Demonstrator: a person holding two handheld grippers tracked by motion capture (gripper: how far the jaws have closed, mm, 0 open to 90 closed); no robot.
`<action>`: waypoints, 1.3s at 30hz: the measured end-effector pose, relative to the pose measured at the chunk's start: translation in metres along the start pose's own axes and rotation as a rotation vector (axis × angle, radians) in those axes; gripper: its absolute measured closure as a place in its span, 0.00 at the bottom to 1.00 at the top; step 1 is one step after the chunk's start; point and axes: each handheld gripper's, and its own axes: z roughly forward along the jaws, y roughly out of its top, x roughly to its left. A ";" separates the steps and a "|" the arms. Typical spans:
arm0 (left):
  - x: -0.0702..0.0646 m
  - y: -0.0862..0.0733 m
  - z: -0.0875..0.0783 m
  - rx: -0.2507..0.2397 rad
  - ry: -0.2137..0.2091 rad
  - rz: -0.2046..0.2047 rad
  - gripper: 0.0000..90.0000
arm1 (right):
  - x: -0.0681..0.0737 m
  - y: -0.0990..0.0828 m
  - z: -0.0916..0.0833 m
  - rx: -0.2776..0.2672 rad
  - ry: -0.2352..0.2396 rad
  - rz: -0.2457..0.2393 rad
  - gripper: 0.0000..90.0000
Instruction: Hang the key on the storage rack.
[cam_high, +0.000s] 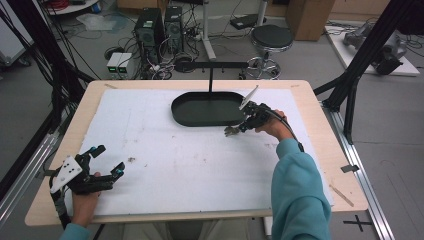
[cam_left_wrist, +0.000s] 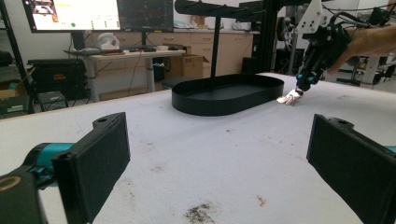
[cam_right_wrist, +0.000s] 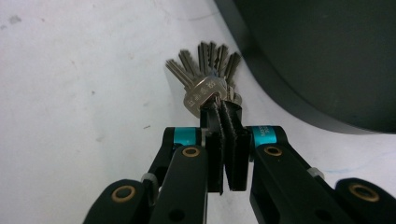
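Nearest the high camera, my left tongs (cam_high: 106, 159) rest at the near left corner of the worktop (cam_high: 320, 130), spread wide with nothing between them, my left hand (cam_high: 84, 200) behind them at the edge. Farther off on the right, my right hand (cam_high: 272, 126) in its teal sleeve (cam_high: 299, 195) angles my right tongs (cam_high: 235, 130) down just in front of a black oval tray (cam_high: 207, 108). A small pale bunch of keys (cam_high: 230, 132) sits at their tips on the white mat (cam_high: 165, 145), beside the tray's near right rim. The tray looks empty from above. A thin black stand (cam_high: 211, 75) rises behind it.

From the left tongs' camera, their two black pads (cam_left_wrist: 97, 158) stand far apart at the bottom corners, over stained white mat. Across the mat the tray (cam_left_wrist: 224, 100) shows its low wall, and the right tongs (cam_left_wrist: 299, 91) come down from the upper right with the keys (cam_left_wrist: 289, 98) glinting at their tips, just right of the tray. Monitors (cam_left_wrist: 93, 14) and desks in the room behind show here.

From the right tongs' camera, the tongs (cam_right_wrist: 224, 119) are pressed nearly together on the head end of the keys (cam_right_wrist: 205, 74). Here the bunch reads clearly: several silver keys fanned out, blades pointing away, one head stamped with figures too small to read. The tray's rim (cam_right_wrist: 280, 88) curves just beside them at the upper right.
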 end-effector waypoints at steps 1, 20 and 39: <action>0.000 0.000 0.000 0.000 0.000 0.000 0.07 | 0.000 0.000 -0.007 -0.031 -0.002 0.015 0.98; 0.000 0.000 0.000 0.002 0.002 0.000 0.07 | -0.005 0.005 -0.092 -0.343 -0.112 0.115 0.98; 0.000 0.000 0.000 -0.003 0.002 0.001 0.07 | -0.028 0.050 -0.140 -0.406 -0.187 0.192 0.98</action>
